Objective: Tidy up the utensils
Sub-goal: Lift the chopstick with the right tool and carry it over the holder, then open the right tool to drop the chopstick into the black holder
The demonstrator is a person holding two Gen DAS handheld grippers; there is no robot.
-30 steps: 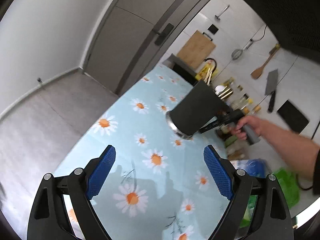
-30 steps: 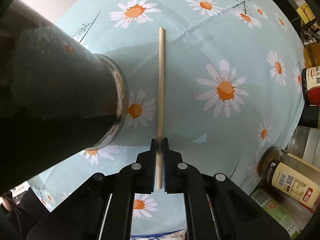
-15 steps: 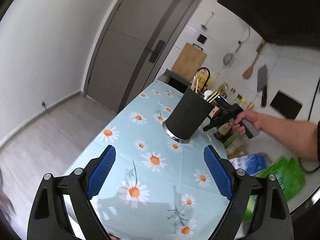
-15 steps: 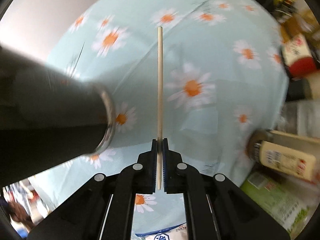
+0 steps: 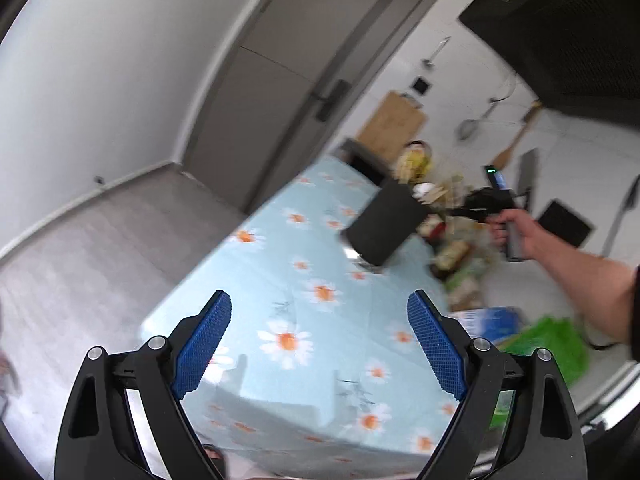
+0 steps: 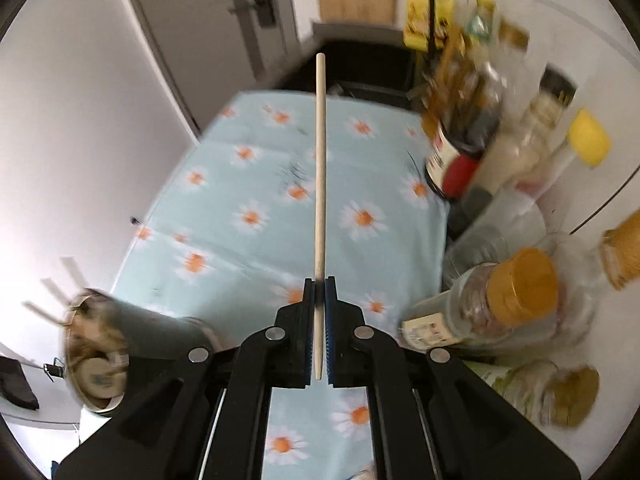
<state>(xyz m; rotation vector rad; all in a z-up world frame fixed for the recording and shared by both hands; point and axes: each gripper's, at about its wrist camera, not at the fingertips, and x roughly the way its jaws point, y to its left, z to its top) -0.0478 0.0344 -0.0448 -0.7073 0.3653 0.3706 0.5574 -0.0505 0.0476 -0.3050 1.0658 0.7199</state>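
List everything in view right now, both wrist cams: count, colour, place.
chopstick: 1, pale wood, clamped in right tool, lifted over the table
utensil holder: 1, dark, on the cloth, already holds utensils
tablecloth: 1, light blue with daisies, covers the table
bottles and jars: several, clear with yellow or red caps, along the wall side
cutting board: 1, wooden, against the far wall
door: 1, grey, behind the table
green bag: 1, near table edge
left tool: 1, black with blue pads, open, empty
right tool: 1, black, shut on chopstick
hand: 1, holding right tool
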